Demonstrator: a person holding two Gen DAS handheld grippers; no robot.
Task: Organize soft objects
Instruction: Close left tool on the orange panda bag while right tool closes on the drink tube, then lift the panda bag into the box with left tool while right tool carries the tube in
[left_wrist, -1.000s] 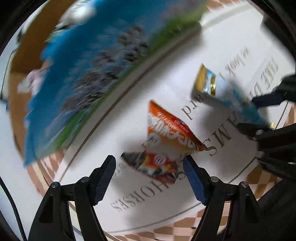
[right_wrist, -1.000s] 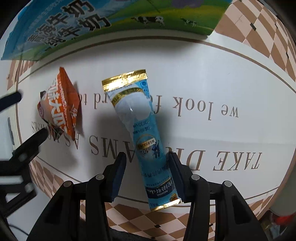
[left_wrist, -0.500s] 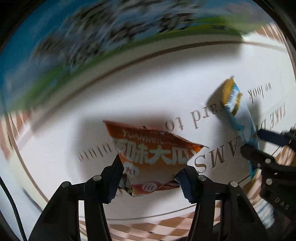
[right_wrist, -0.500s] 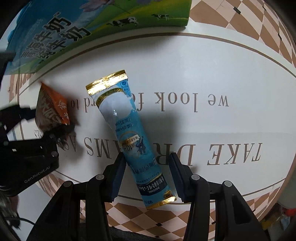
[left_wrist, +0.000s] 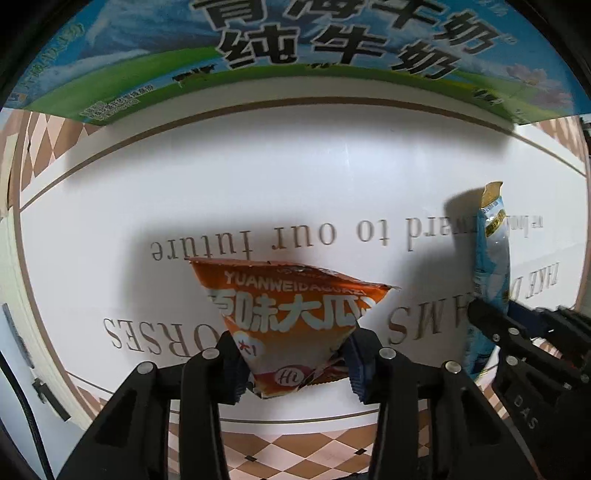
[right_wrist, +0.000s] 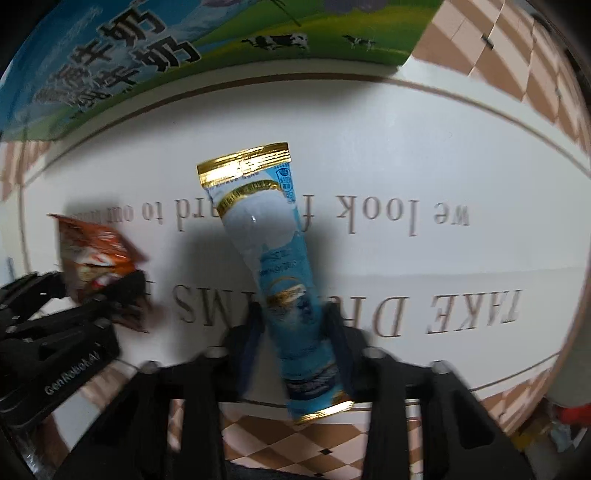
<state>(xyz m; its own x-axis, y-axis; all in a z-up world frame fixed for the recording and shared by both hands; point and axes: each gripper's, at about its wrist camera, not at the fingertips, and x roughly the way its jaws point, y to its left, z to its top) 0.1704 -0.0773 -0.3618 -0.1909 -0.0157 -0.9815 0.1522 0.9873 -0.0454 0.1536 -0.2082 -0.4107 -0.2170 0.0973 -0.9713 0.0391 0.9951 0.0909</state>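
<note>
My left gripper (left_wrist: 293, 363) is shut on an orange snack packet (left_wrist: 291, 317) and holds it above the white tablecloth (left_wrist: 258, 177). The packet also shows at the left of the right wrist view (right_wrist: 94, 258), with the left gripper (right_wrist: 85, 295) around it. My right gripper (right_wrist: 293, 325) is shut on a long blue sachet with gold ends (right_wrist: 273, 266), lifted off the cloth. The sachet shows at the right of the left wrist view (left_wrist: 491, 266), held by the right gripper (left_wrist: 495, 314).
A large blue and green milk carton box (left_wrist: 295, 55) lies along the far side of the table, also in the right wrist view (right_wrist: 184, 48). The cloth has printed lettering and a brown checkered border (right_wrist: 517, 66).
My left gripper closed on the orange packet and lifted it. My right gripper closed on the blue sachet and raised it. Both views swung toward the milk box.
</note>
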